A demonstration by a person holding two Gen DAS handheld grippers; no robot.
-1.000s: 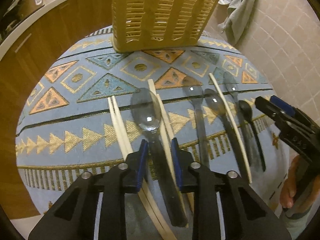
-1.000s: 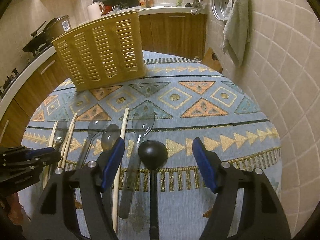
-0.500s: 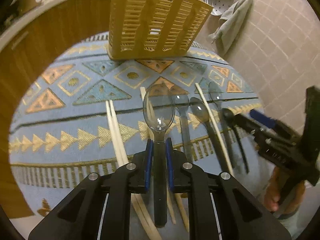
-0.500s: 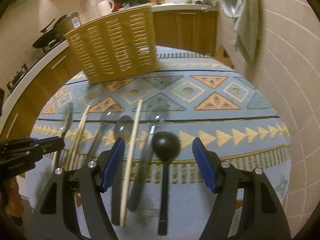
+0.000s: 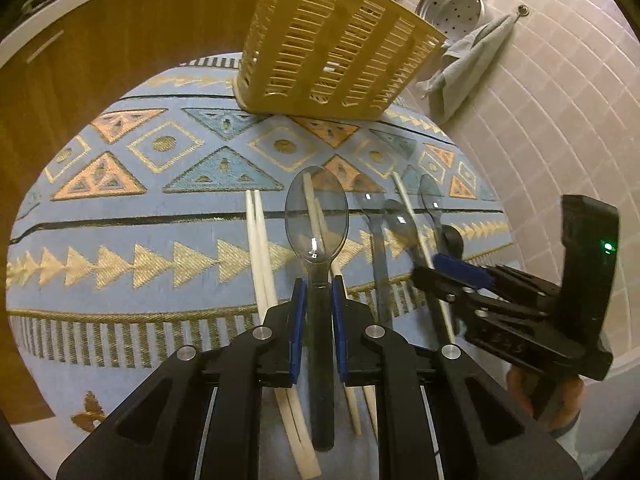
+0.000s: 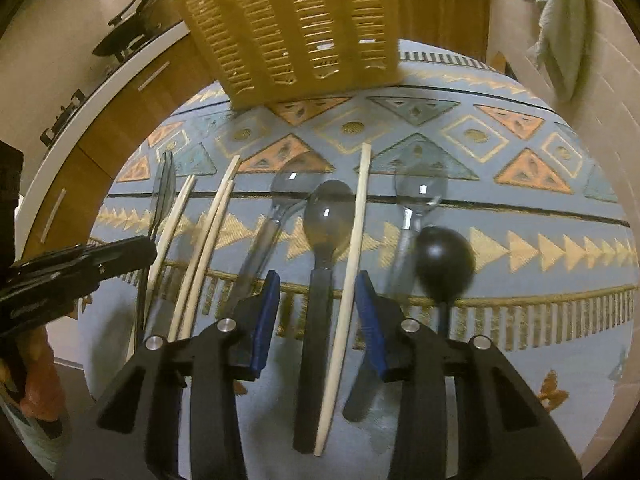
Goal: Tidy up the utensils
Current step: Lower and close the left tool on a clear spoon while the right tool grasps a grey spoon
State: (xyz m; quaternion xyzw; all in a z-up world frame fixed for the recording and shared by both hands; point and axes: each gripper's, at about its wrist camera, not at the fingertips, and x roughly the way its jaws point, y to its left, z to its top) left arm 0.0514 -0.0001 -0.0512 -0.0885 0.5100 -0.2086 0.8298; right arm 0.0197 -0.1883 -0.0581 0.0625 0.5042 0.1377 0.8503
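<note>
My left gripper (image 5: 318,292) is shut on the handle of a clear smoky spoon (image 5: 316,212), held above the patterned cloth (image 5: 120,216). The right wrist view shows that spoon (image 6: 164,196) edge-on in the left gripper (image 6: 132,248). My right gripper (image 6: 316,292) hangs low over the row of utensils, its jaws closing. Between them lie a dark spoon (image 6: 329,216) and one pale chopstick (image 6: 354,260), and the pads (image 6: 264,320) do not press on either. A black round spoon (image 6: 444,260) and a clear spoon (image 6: 418,192) lie just right of it.
A yellow slotted basket (image 5: 332,48) stands at the far edge of the cloth. More chopsticks (image 6: 208,240) and another clear spoon (image 6: 280,192) lie left of the right gripper. A tiled wall (image 5: 560,120) with a hanging towel (image 5: 464,72) is on the right, wooden cabinets on the left.
The left gripper shut on the clear spoon and raised it off the cloth. The right gripper shifted left from the black round spoon to the dark spoon and chopstick, and its jaws narrowed.
</note>
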